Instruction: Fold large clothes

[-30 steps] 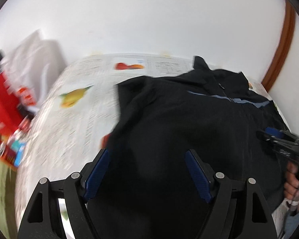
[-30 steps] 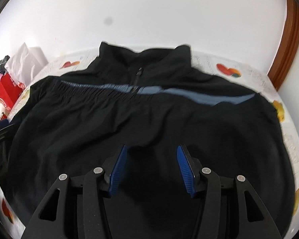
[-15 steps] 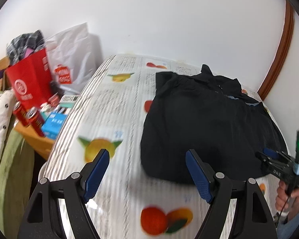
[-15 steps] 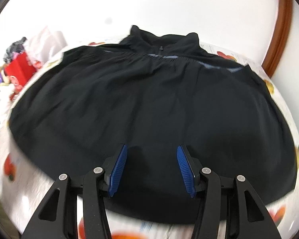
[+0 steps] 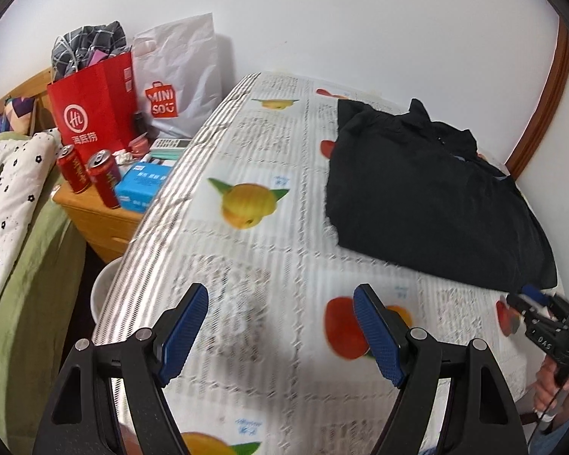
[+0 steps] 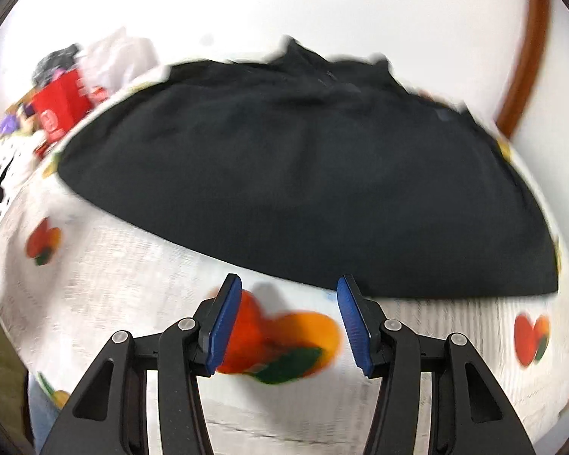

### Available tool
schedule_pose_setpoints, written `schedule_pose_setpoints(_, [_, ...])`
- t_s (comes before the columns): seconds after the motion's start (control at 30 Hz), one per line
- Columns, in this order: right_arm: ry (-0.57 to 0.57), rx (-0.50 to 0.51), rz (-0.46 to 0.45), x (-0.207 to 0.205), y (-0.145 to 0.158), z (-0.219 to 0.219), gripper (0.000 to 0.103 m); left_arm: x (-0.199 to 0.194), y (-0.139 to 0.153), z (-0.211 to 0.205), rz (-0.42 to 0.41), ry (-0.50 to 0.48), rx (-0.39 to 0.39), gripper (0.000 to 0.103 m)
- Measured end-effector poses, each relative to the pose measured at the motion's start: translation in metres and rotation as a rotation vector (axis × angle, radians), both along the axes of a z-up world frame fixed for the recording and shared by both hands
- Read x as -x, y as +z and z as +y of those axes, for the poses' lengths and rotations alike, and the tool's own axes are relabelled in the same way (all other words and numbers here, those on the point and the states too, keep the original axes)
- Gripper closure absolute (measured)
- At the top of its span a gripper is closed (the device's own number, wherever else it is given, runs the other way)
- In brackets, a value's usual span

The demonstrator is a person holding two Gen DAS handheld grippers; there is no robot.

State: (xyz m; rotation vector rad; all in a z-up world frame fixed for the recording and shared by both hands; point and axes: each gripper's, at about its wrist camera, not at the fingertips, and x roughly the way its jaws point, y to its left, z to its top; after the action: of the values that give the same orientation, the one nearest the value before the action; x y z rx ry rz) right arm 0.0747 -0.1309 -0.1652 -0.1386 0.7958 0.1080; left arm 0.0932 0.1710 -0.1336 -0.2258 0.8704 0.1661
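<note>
A black jacket [image 5: 428, 193] lies folded on the fruit-print table cover [image 5: 254, 258], collar toward the wall. In the right wrist view the jacket [image 6: 303, 182] fills the middle, its near folded edge just beyond the fingertips. My left gripper [image 5: 280, 314] is open and empty, over bare cover to the left of and nearer than the jacket. My right gripper [image 6: 288, 299] is open and empty, just short of the jacket's near edge. It also shows in the left wrist view [image 5: 531, 299] at the right edge, held by a hand.
Left of the table stands a wooden nightstand [image 5: 95, 212] with red cans [image 5: 104, 178], a blue box [image 5: 140, 185], a red paper bag [image 5: 93, 106] and a white Miniso bag [image 5: 178, 79]. A bed with green cover [image 5: 22, 284] lies far left. A white wall is behind.
Both grippers pulled back from over the jacket toward the near table edge, staying open. The jacket now lies ahead of them, and bare cover shows under both.
</note>
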Motion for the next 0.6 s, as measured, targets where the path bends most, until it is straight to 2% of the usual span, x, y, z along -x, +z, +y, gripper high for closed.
schedule_pose_setpoints(0.13, [0.146,0.035,-0.034,-0.009,0.012,0.059,0.044,0.006,-0.005,0.009,0.012,0.004,0.021,0.026])
schedule_pose_setpoints(0.3, [0.308,0.109,-0.007,-0.028,0.004,0.130,0.044,0.004,-0.012,0.021,0.014,0.000,0.035,0.026])
schedule_pose_setpoints(0.47, [0.413,0.203,-0.022,-0.040,-0.004,0.183,0.044,0.003,-0.021,0.032,0.004,-0.012,0.085,0.026])
schedule_pose_setpoints(0.6, [0.426,0.203,-0.035,-0.060,-0.004,0.202,0.044,-0.002,-0.027,0.030,-0.010,-0.057,0.116,0.026])
